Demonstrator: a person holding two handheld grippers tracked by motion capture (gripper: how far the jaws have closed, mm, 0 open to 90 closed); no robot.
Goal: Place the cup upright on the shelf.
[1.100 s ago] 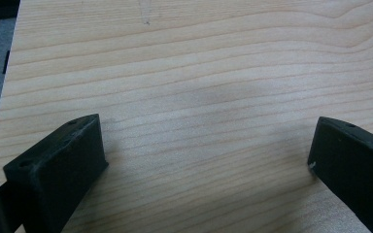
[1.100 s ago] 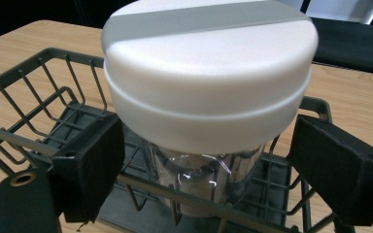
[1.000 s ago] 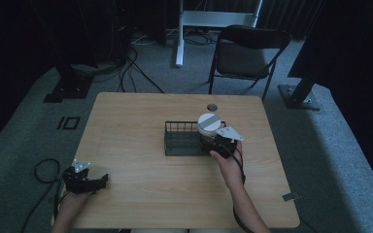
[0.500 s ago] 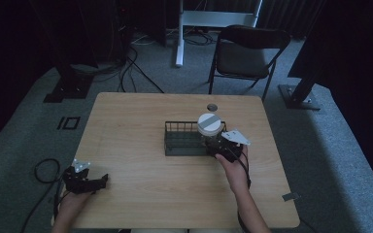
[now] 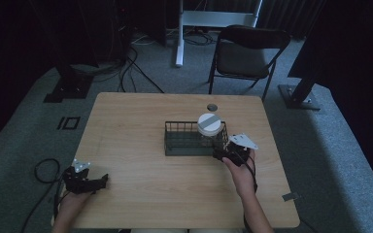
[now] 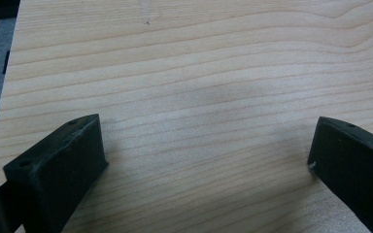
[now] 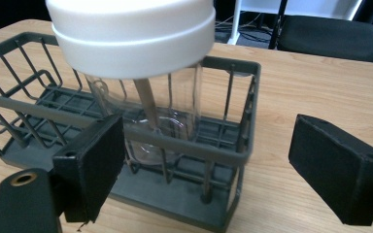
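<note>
High view, jar: your clear jar [image 5: 209, 131] with the white lid [image 5: 209, 124] stands upright in the right end of the dark wire basket [image 5: 184, 143], which sits near the middle of the desk [image 5: 141, 116], a little toward its right edge; standing it in the end compartment keeps it propped by the wires

High view, right tool: your right tool [image 5: 225, 154] sits just outside the basket's right end, close beside the jar and low to the desk, so I judge the jar is set down and the tool is free of it

High view, left tool: your left tool [image 5: 95, 182] rests at the desk's near left corner, well apart from the basket, parked where it cannot get in the way

Left gripper view, left tool: the two black jaws stand wide apart over bare wood with nothing between them; the left tool [image 6: 204, 160] is idle

Right gripper view, jar: the jar [image 7: 148, 116] rises behind the basket's near rim [image 7: 189, 148] and the lid [image 7: 131, 31] overhangs the glass at the top of the view

Right gripper view, right tool: the jaws of the right tool [image 7: 206, 160] are spread wide on the near side of the basket wall and touch neither wire nor glass, a wide enough gap to draw off without nudging the basket

Other things: a dark folding chair [image 5: 245, 53] stands beyond the far edge
</note>
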